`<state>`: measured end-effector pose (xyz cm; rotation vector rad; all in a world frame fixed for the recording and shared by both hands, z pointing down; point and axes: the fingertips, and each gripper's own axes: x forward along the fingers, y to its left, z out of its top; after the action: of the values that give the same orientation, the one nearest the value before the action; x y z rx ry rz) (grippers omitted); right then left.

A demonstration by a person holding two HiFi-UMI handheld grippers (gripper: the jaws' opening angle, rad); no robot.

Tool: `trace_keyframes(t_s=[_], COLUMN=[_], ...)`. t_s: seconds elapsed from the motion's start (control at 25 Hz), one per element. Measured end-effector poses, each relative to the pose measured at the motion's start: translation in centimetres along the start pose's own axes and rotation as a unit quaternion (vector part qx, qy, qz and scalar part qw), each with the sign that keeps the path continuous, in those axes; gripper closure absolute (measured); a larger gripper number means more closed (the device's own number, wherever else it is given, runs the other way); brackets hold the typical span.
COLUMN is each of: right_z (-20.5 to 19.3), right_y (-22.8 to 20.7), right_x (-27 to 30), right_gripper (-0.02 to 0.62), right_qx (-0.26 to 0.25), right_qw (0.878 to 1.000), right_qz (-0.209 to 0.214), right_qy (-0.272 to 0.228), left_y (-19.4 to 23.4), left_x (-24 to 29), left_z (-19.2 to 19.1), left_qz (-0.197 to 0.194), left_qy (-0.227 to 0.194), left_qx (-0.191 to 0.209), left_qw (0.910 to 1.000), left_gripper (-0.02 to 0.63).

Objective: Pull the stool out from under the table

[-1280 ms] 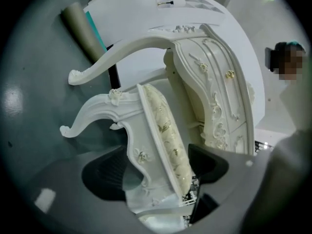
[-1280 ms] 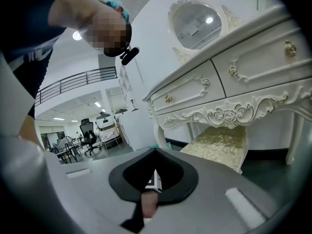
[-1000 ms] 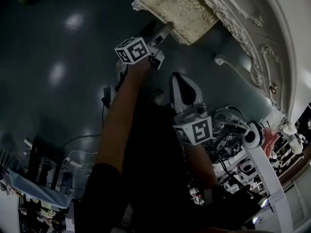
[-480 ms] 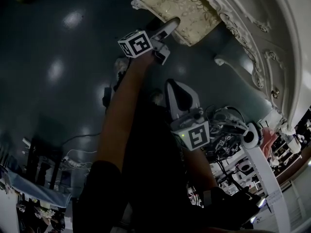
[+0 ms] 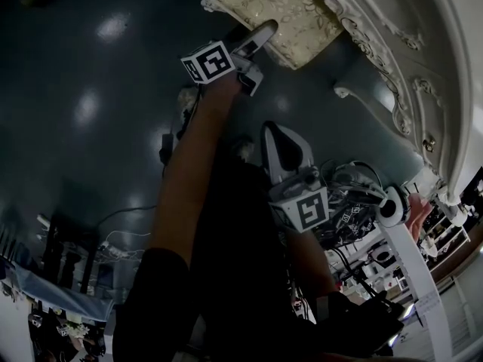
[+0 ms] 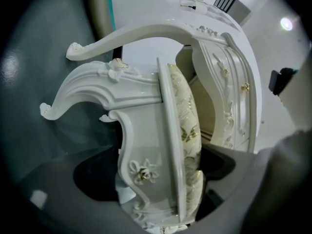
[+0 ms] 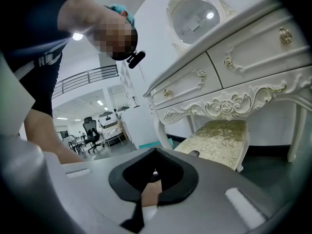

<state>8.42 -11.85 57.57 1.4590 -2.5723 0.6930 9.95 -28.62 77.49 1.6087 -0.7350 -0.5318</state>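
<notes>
White stool (image 5: 290, 17) sits between just-opened fingers of the outstretched left gripper (image 5: 257, 56).

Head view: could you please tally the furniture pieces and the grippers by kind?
Stool: 1
Table: 1
Grippers: 2, left gripper and right gripper
Total: 4

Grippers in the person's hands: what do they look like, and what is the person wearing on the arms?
The left gripper and right gripper are pale grey plastic shells with black padding lining the hollow at the jaws. Each carries a white cube printed with black square markers. The person wears a dark short sleeve.
</notes>
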Motion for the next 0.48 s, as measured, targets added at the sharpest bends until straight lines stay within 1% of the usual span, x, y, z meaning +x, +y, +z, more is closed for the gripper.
trace_keyframes(t_s=[0.16,0.48], right_z=[0.4,0.4], right_y=[-0.2,0.5], right_x=[-0.3,-1.6], right_gripper=[0.597,0.597], right_qx=[0.000,0.014], right_qw=[1.000,1.000], right_qz=[-0.005,-0.005], right_qy=[-0.002,0.009], left_y=[0.3,0.3], left_x=[-0.3,-3.4], left_z=[-0.5,-1.6], left_qz=[0.006,0.008], left_qy=[-0.002,0.003], left_qx=[0.000,-0.006], left_qw=[1.0000,0.9999], left_gripper=[0.104,0.109])
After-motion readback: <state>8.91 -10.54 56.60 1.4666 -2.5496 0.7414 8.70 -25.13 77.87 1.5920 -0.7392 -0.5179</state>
